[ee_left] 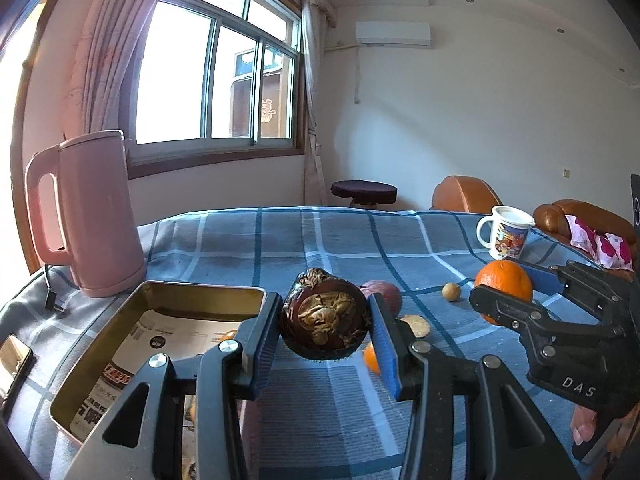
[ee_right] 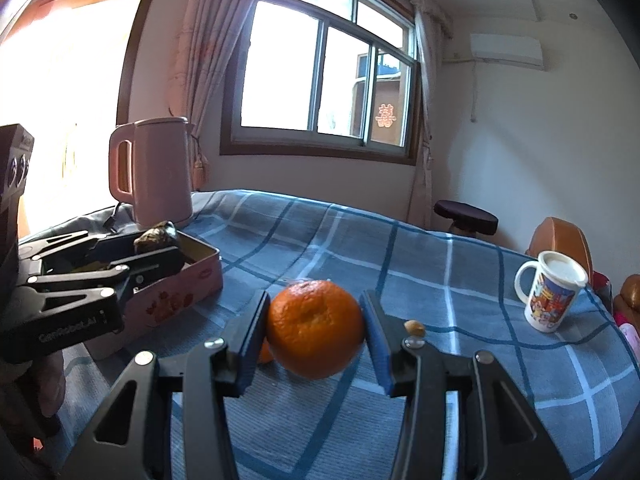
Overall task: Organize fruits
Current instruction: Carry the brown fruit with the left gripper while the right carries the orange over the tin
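Left wrist view: we hold our left tongs (ee_left: 324,322) clenched on a dark purple fruit with a brown dried crown (ee_left: 324,316), lifted clear of the blue checked cloth (ee_left: 280,240) on the counter and just right of the open tin (ee_left: 160,320), which is lined with printed paper. Our right tongs (ee_left: 508,280) show at the right, clamped on an orange (ee_left: 505,282). On the cloth beyond lie a reddish fruit (ee_left: 386,294), a small round brown fruit (ee_left: 451,292), a flat round biscuit-like thing (ee_left: 416,325) and a small orange piece (ee_left: 371,358). A pink kettle (ee_left: 92,216) stands behind the tin; a printed mug (ee_left: 506,232) stands far right.

From the right wrist view, the orange (ee_right: 315,328) sits squeezed between both blue pads, off the cloth.
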`<action>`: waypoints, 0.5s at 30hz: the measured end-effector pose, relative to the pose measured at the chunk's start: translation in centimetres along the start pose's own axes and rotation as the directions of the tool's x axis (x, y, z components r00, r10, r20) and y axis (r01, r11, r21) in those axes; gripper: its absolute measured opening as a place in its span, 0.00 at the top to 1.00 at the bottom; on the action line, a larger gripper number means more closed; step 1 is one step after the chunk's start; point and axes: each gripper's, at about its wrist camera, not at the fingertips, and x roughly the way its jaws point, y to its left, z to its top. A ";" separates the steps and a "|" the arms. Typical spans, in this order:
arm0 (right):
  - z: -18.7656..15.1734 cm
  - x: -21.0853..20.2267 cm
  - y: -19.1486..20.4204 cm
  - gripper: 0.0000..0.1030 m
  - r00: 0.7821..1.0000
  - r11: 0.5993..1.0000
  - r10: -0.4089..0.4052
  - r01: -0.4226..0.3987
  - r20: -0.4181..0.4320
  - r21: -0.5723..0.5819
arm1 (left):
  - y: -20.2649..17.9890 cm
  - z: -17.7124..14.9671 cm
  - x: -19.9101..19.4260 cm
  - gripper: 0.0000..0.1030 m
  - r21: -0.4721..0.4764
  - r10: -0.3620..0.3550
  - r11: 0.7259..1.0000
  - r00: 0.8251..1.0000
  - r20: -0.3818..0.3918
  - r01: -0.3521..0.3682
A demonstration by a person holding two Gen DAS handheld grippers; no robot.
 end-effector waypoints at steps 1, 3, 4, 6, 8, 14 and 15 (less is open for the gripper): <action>0.1 0.1 0.2 0.52 1.000 1.000 0.005 -0.005 -0.001 -0.003 | 0.2 0.0 0.0 0.56 -0.002 0.003 1.000 1.000 -0.001 -0.003; 0.2 0.4 0.7 0.52 1.000 1.000 0.013 -0.013 -0.003 -0.012 | 0.7 0.1 -0.1 0.56 -0.006 0.011 1.000 1.000 -0.003 -0.011; 0.3 0.5 0.9 0.52 1.000 1.000 0.017 -0.017 -0.004 -0.016 | 0.9 0.1 -0.1 0.56 -0.008 0.016 1.000 1.000 -0.005 -0.016; 0.5 0.7 1.4 0.52 1.000 0.999 0.026 -0.026 -0.007 -0.028 | 1.3 0.1 0.0 0.56 -0.005 0.026 1.000 1.000 -0.011 -0.026; 0.7 0.9 1.8 0.52 0.999 0.999 0.031 -0.032 -0.007 -0.038 | 1.7 0.1 -0.1 0.56 -0.002 0.031 1.000 0.999 -0.016 -0.031; 1.7 1.4 2.8 0.52 0.999 0.997 0.051 -0.052 -0.010 -0.059 | 3.0 0.1 -0.4 0.56 -0.011 0.053 0.999 0.998 -0.022 -0.053; 1.8 1.5 2.9 0.52 0.998 0.996 0.057 -0.058 -0.010 -0.061 | 3.2 0.1 -0.5 0.56 -0.012 0.056 0.998 0.998 -0.022 -0.057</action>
